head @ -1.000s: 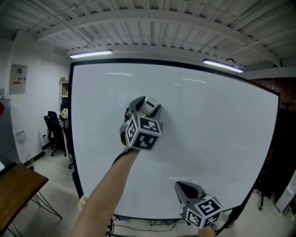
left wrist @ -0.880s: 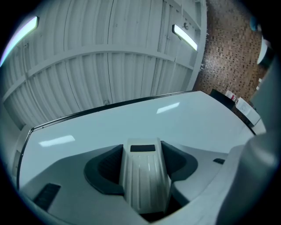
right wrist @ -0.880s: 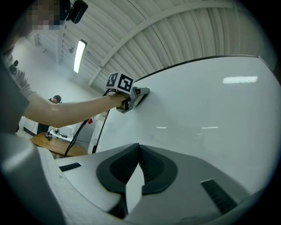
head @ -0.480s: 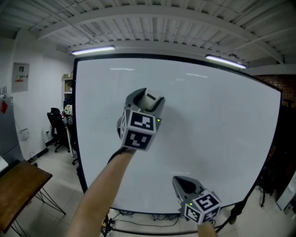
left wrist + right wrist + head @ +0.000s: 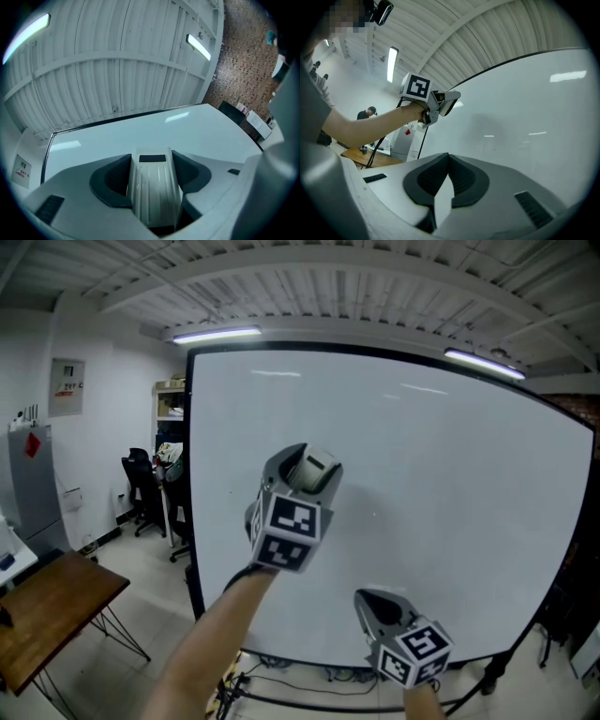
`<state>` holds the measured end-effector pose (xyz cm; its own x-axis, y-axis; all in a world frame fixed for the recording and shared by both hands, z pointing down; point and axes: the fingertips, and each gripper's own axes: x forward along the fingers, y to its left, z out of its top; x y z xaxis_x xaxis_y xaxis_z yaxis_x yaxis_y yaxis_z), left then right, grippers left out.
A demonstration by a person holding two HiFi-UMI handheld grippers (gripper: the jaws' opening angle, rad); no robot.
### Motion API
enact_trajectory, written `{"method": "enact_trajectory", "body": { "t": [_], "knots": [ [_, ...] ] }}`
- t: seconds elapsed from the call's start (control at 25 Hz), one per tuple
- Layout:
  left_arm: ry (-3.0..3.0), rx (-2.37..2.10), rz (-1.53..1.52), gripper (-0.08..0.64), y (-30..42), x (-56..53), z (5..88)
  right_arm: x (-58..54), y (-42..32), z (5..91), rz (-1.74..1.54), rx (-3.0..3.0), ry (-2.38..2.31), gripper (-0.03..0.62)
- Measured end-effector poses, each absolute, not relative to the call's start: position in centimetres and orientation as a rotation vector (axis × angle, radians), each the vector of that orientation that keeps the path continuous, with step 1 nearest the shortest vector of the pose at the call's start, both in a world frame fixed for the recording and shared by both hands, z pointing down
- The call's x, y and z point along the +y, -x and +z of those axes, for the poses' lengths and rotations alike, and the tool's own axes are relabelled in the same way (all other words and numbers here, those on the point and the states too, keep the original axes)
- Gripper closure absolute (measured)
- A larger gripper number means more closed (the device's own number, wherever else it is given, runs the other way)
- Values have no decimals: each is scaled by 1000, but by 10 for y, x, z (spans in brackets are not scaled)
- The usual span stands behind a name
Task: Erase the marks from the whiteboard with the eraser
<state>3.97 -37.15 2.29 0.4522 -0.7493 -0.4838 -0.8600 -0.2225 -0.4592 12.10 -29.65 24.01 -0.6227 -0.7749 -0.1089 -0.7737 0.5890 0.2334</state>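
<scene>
While aloft, eraser point(image 5: 154, 192) in left tongs point(image 5: 151, 161)

to your left the pale tiled floor point(image 5: 141, 615) carries a wooden table point(image 5: 56, 601) on thin black legs. something dark sits at the table's left edge, maybe a small object, too cut off to tell. farther back a black office chair point(image 5: 141, 486) stands on the floor. cables point(image 5: 281, 679) lie on it beneath the whiteboard point(image 5: 450, 474), whose stand rests there too.
</scene>
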Motion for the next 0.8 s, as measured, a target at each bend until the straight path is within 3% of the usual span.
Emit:
{"method": "enact_trajectory", "body": {
  "t": [0.4, 0.8],
  "knots": [
    [2103, 1542, 161, 296, 71, -375, 151, -317, -19, 284, -352, -2895, -1111, 601],
    [2173, 1845, 120, 295, 180, -384, 320, -318, 39, 339, -188, -2893, -938, 602]
  ]
}}
